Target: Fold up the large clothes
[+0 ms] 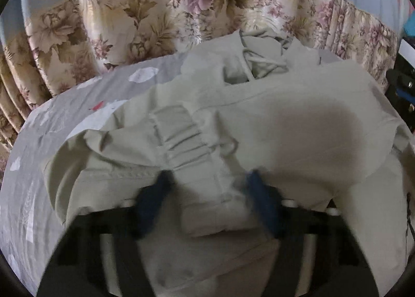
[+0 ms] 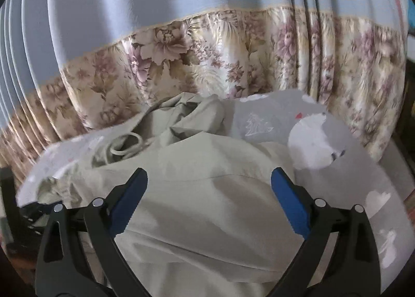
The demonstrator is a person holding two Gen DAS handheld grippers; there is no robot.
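A large pale beige garment (image 1: 272,125) with a drawstring (image 1: 256,63) lies spread on the grey patterned bedsheet (image 1: 59,125). My left gripper (image 1: 207,180) is low over a gathered cuff of the garment (image 1: 181,136); its blue pads stand apart on either side of a fold, not pinching it. The view is blurred there. In the right wrist view the same garment (image 2: 207,193) lies under my right gripper (image 2: 208,180), which is wide open and empty above the cloth. The drawstring (image 2: 127,146) shows at the left.
A floral and blue curtain (image 1: 160,11) hangs behind the bed. It also shows in the right wrist view (image 2: 207,50). The grey sheet (image 2: 337,167) with white prints runs to the right. Dark objects (image 1: 402,89) stand at the right edge.
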